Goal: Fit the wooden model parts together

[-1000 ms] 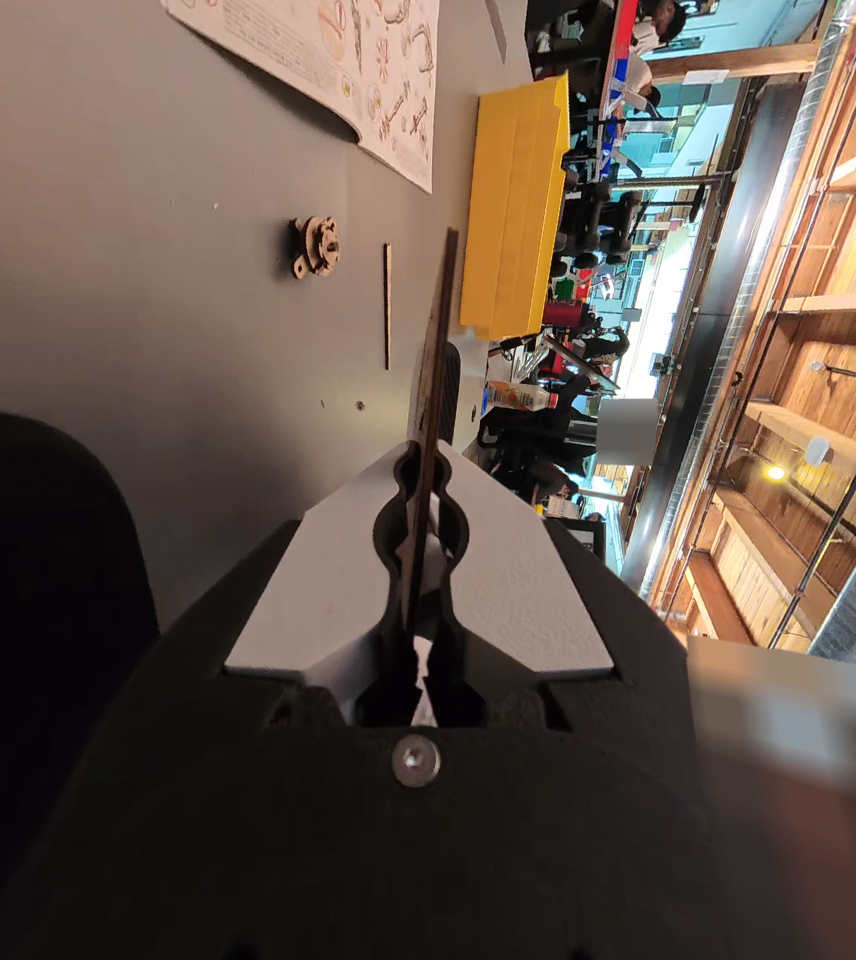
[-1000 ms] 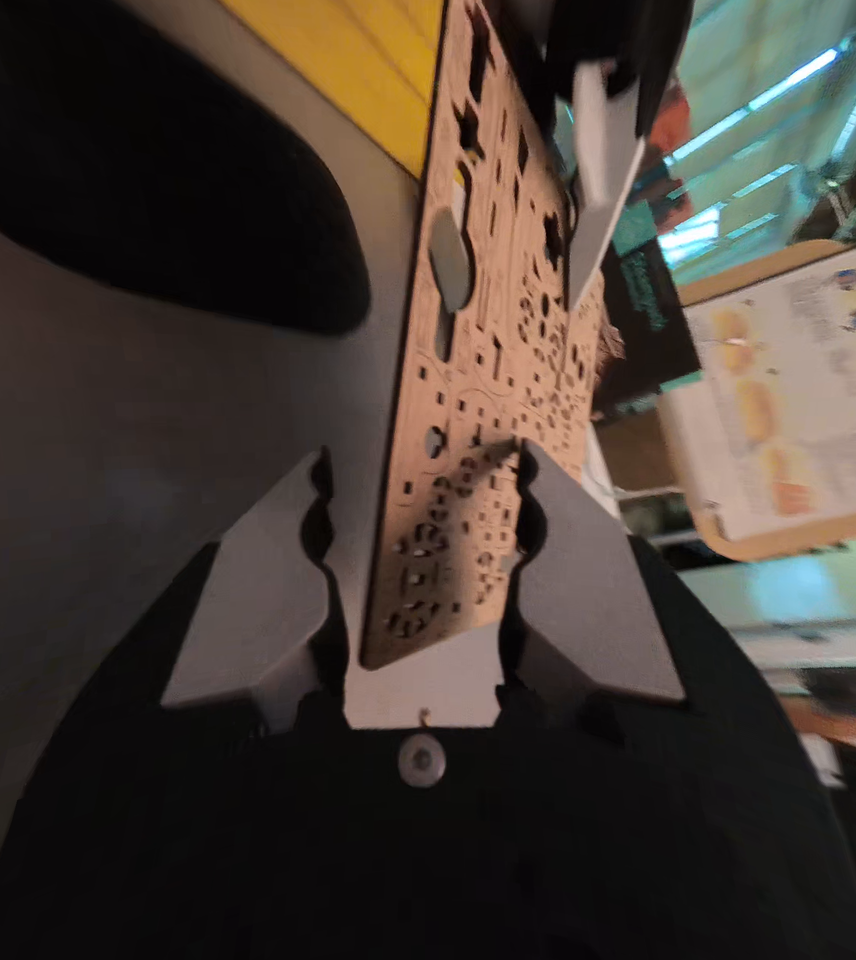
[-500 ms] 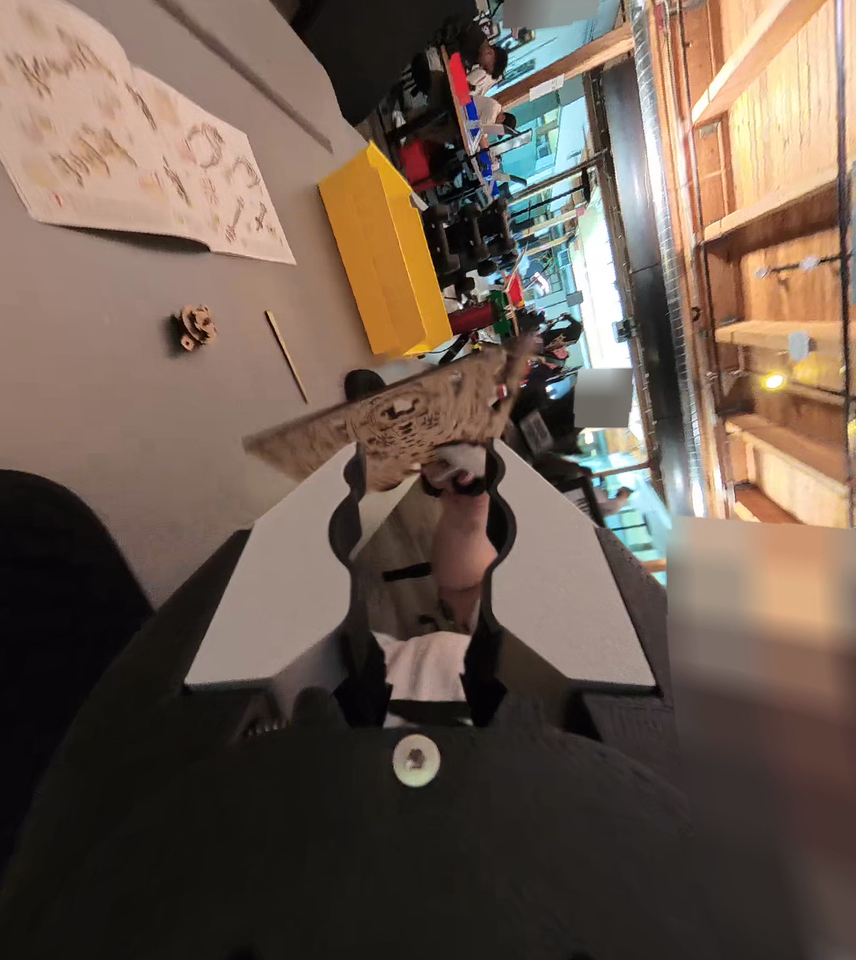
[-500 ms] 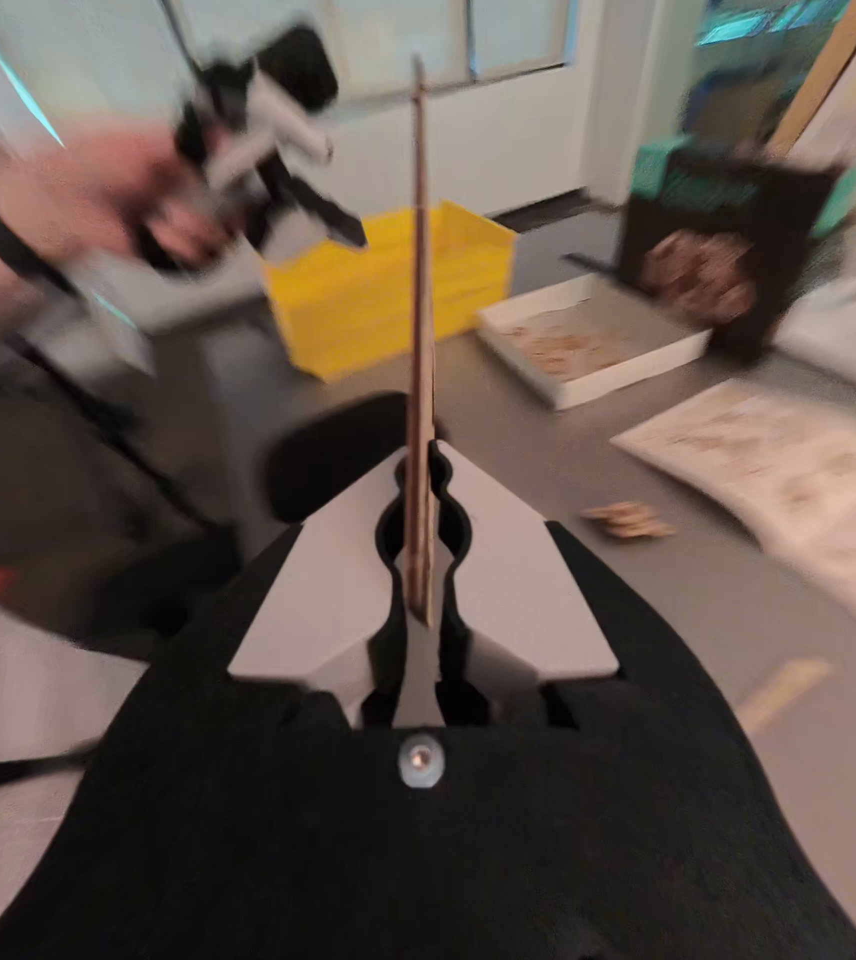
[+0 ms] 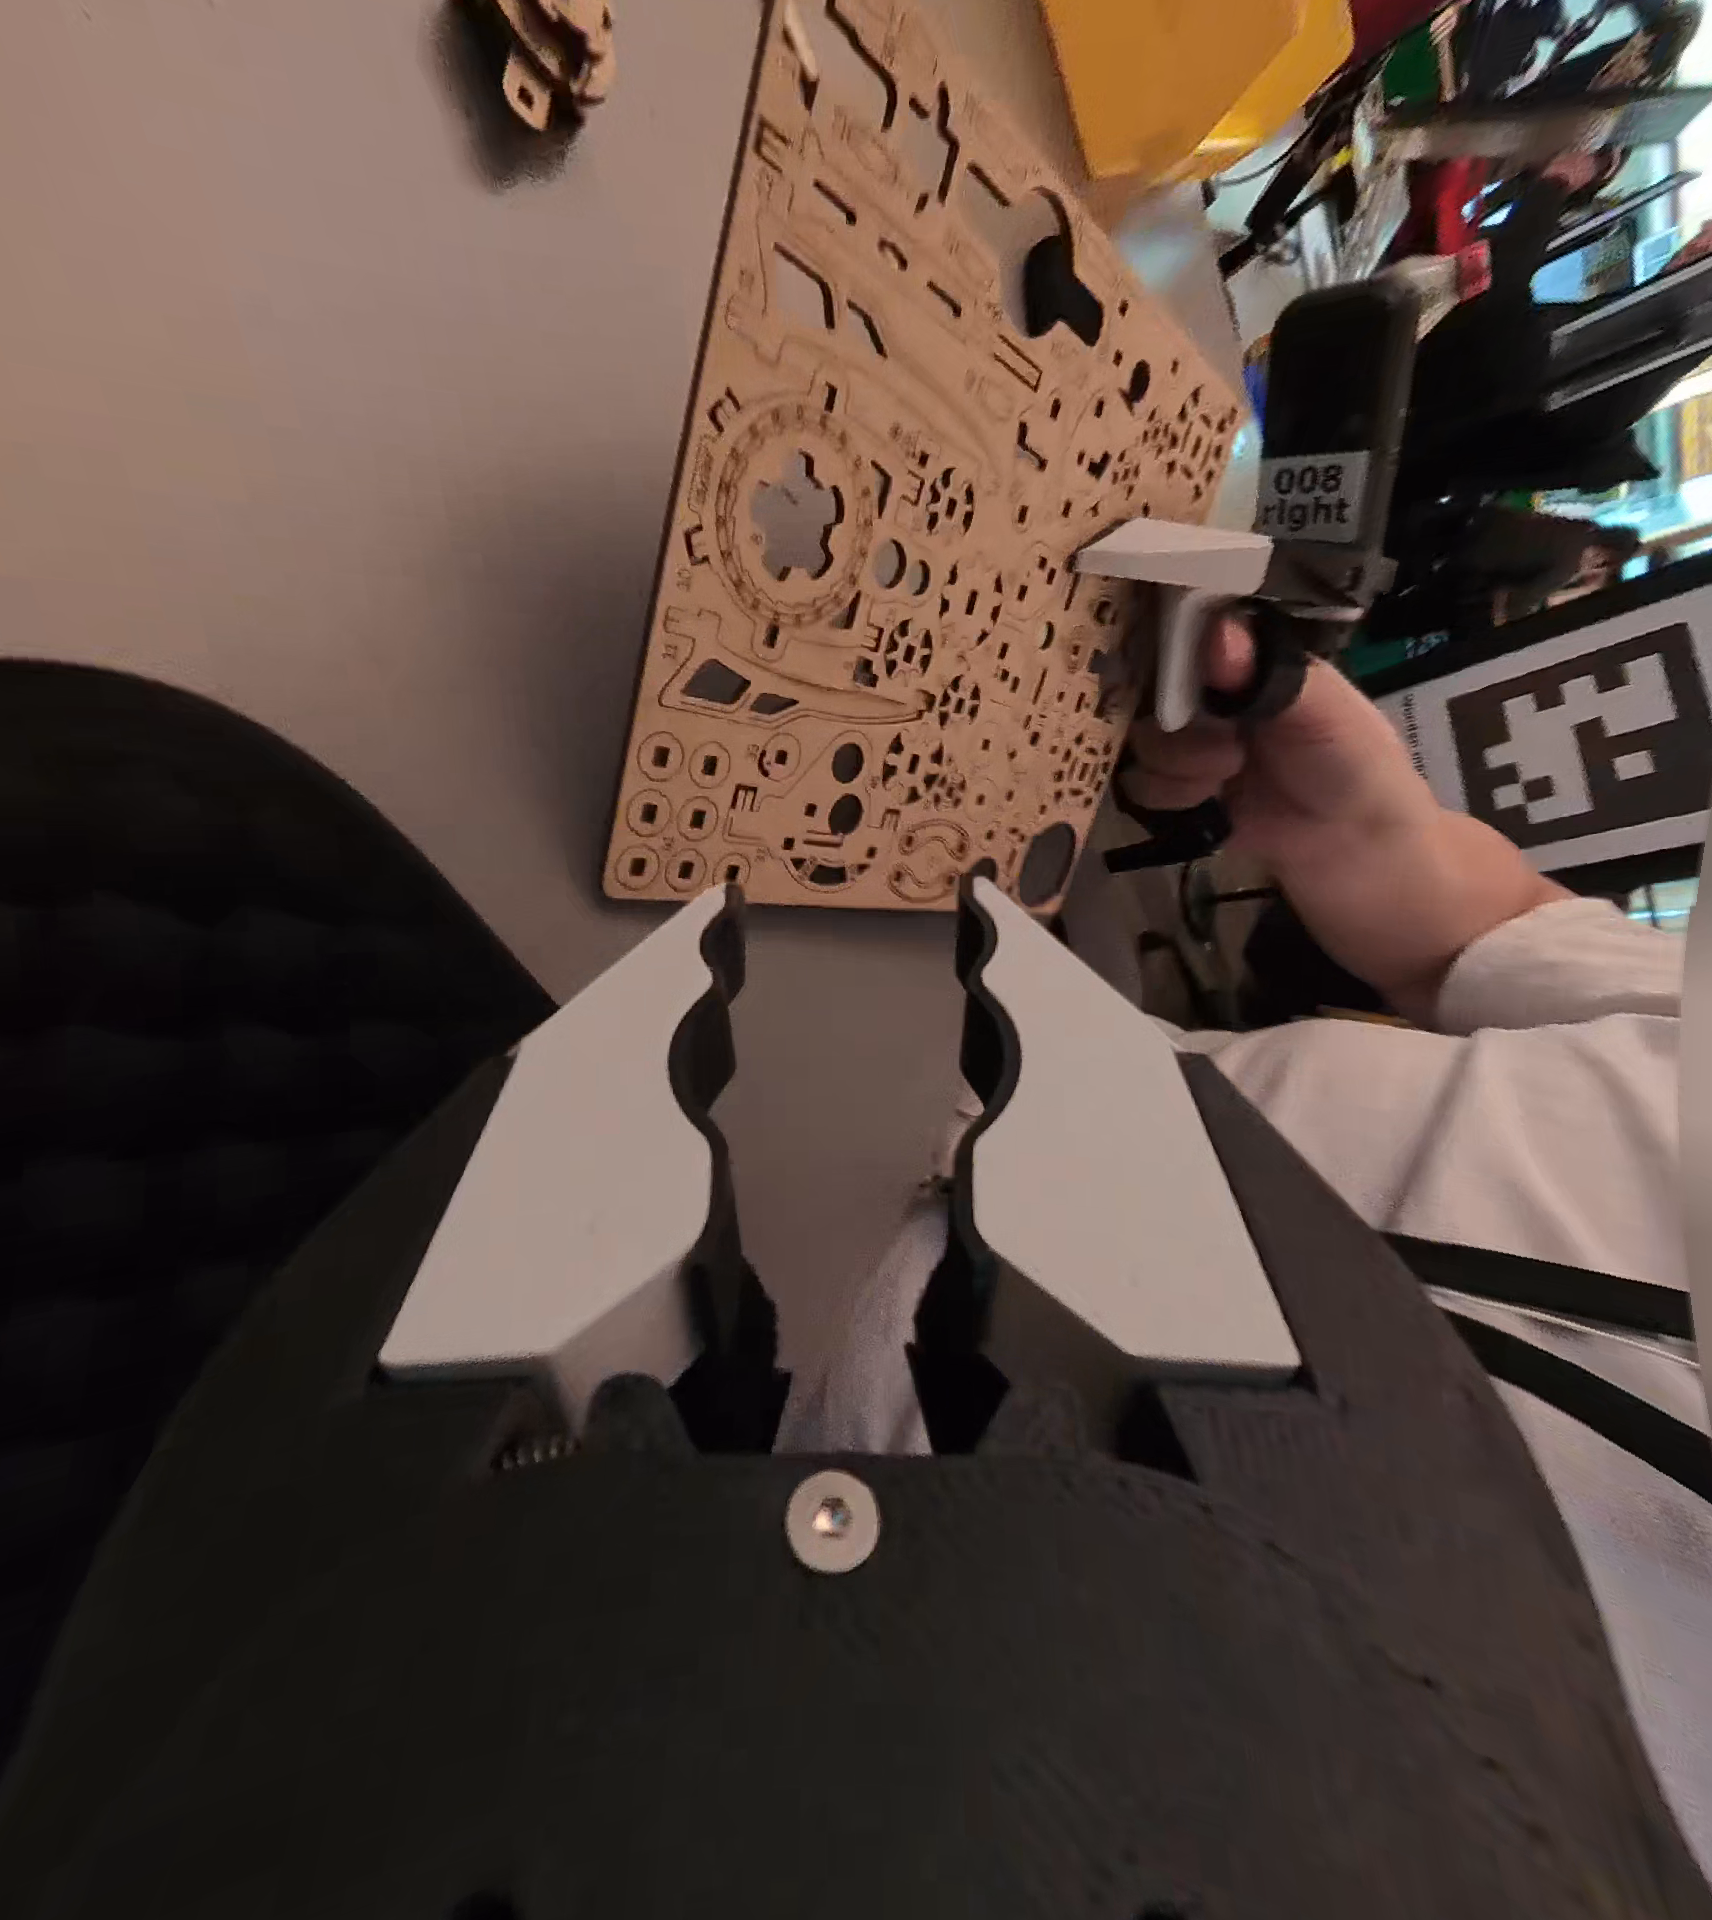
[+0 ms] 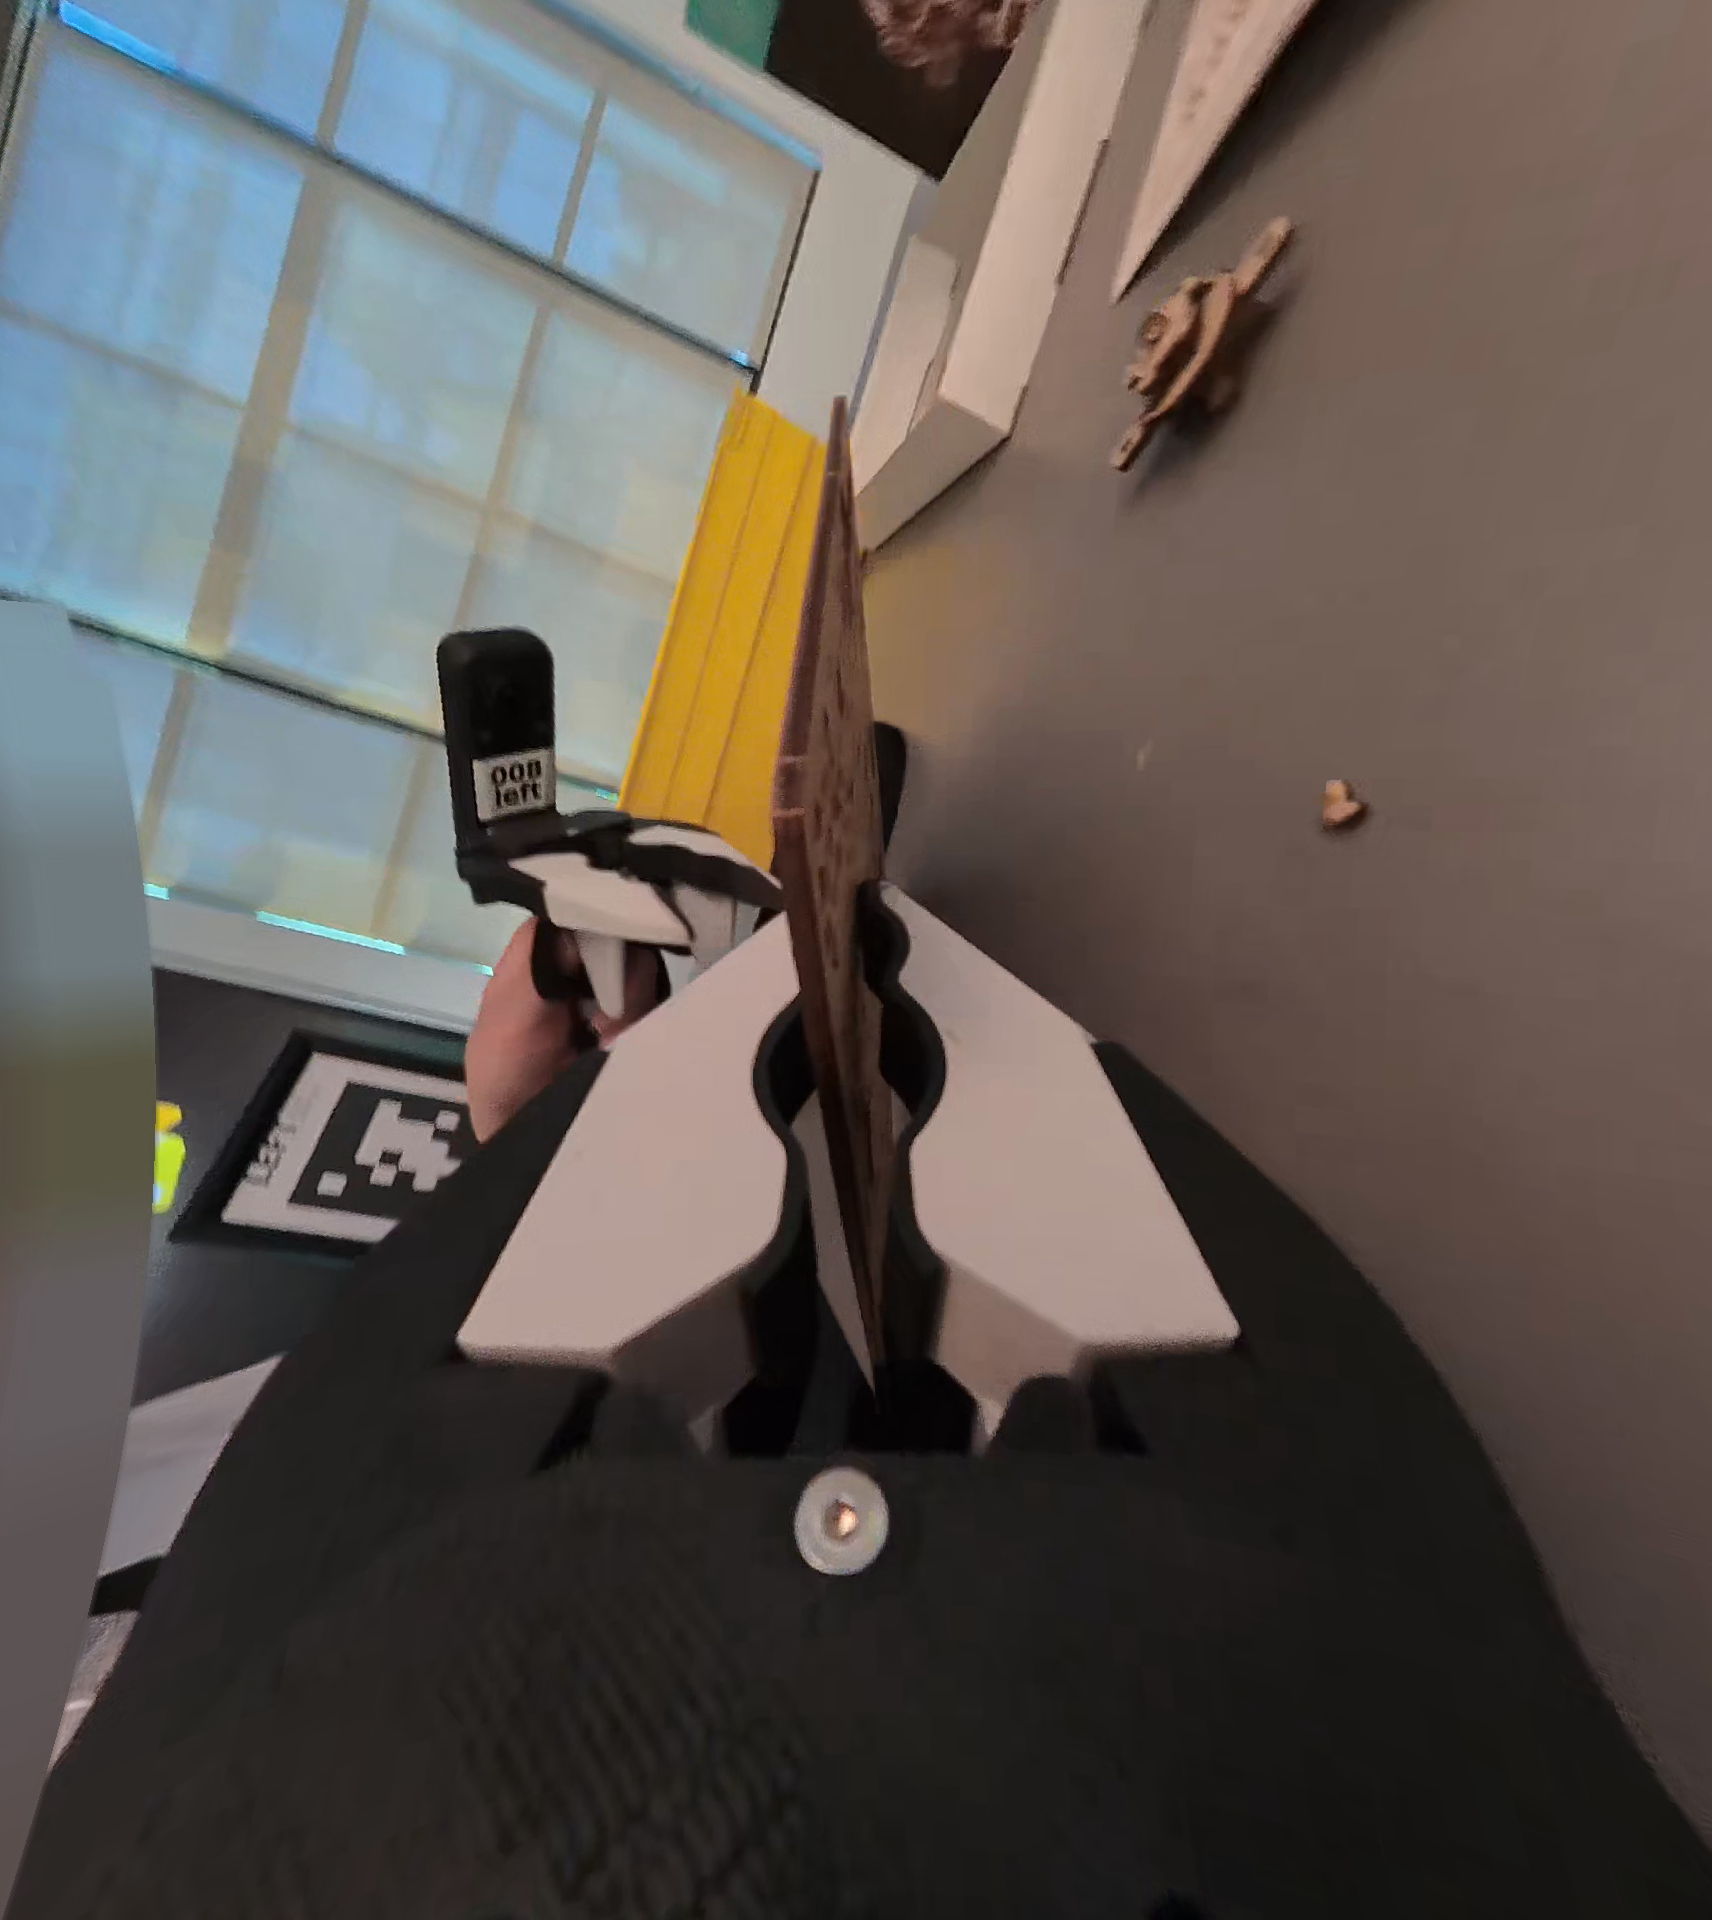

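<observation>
Laser-cut wooden parts sheet (image 5: 919, 540), pale plywood with many cut outlines and several empty holes where pieces have left it. It is held in the air above the grey bench (image 5: 260, 364), one edge clamped in the right tongs (image 6: 847, 935). In the right wrist view the sheet (image 6: 831, 790) appears edge-on, standing nearly upright between the two grey fingers (image 6: 686, 1143), whose jaws are closed narrowly against both of its faces. In the left wrist view the same tongs (image 5: 1132, 613) grip the sheet's right-hand edge, with a person's hand (image 5: 1288, 769) and a white sleeve (image 5: 1558, 997) behind them.

The left tongs (image 5: 847, 914) stand parted at a middling width, holding nothing; their tips lie just below the sheet's lower edge, apart from it. The right wrist view shows these tongs (image 6: 696, 883) close beside the sheet's face, though contact cannot be determined.

On the bench lie a small assembled wooden model part (image 6: 1195, 343), which is also seen at the upper edge of the left wrist view (image 5: 545, 47), and a tiny loose wooden chip (image 6: 1340, 805). Beyond the sheet stand a yellow bin (image 6: 727, 623) and a white tray (image 6: 997, 291). A black-and-white marker card (image 6: 353, 1143) lies lower left, with a large window (image 6: 312, 364) behind.
</observation>
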The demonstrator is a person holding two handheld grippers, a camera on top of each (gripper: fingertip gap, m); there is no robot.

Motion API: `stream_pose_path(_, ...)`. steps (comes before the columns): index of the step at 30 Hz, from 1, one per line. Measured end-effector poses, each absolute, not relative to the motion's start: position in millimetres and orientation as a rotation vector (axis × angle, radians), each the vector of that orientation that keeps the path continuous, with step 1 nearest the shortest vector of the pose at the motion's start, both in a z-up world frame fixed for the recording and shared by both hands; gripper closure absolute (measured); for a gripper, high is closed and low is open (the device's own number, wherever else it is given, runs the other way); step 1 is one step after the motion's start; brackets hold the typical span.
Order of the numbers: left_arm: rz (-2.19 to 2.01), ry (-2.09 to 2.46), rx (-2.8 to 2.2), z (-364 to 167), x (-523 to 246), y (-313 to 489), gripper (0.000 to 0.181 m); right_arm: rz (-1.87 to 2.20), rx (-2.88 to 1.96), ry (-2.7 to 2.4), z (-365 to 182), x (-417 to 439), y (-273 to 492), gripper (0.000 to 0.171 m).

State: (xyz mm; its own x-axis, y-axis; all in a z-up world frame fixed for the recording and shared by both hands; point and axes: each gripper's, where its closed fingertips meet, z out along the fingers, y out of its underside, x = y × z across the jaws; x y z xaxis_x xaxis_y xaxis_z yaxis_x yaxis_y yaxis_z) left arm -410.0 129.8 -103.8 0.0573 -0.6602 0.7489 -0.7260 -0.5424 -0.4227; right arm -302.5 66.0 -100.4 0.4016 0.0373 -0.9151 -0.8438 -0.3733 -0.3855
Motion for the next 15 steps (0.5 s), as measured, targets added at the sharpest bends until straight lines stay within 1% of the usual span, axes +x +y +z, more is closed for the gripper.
stream_pose_path(4, 1.382, -1.610, 2.281, -133.5, -393.6, 127.7, 0.144, 1.090, -1.662, 0.774, -110.5, -304.6, 70.0, 0.169)
stream_pose_path(5, 1.345, -1.646, 2.281, -138.8, -390.7, 127.0, 0.158, 1.082, -1.671, 0.782, -113.3, -305.7, 70.3, 0.169)
stream_pose_path(7, 1.319, -1.683, 2.270, -143.7, -385.5, 126.1, 0.170, 1.050, -1.689, 0.785, -118.5, -304.8, 68.7, 0.167)
stream_pose_path(8, 1.308, -1.691, 2.271, -145.6, -383.5, 127.1, 0.173, 1.048, -1.699, 0.775, -119.7, -304.9, 67.4, 0.162)
stream_pose_path(10, 1.293, -1.689, 2.267, -148.8, -380.7, 129.0, 0.178, 1.034, -1.766, 0.748, -126.3, -307.4, 62.9, 0.145)
stream_pose_path(11, 1.290, -1.679, 2.261, -150.1, -379.7, 129.8, 0.181, 1.025, -1.804, 0.718, -129.2, -309.4, 60.3, 0.141)
stream_pose_path(13, 1.302, -1.649, 2.239, -150.6, -377.2, 129.3, 0.181, 1.005, -1.892, 0.645, -134.0, -312.9, 52.7, 0.135)
stream_pose_path(15, 1.312, -1.624, 2.218, -149.8, -375.5, 127.9, 0.181, 0.985, -1.977, 0.545, -136.3, -316.4, 42.8, 0.137)
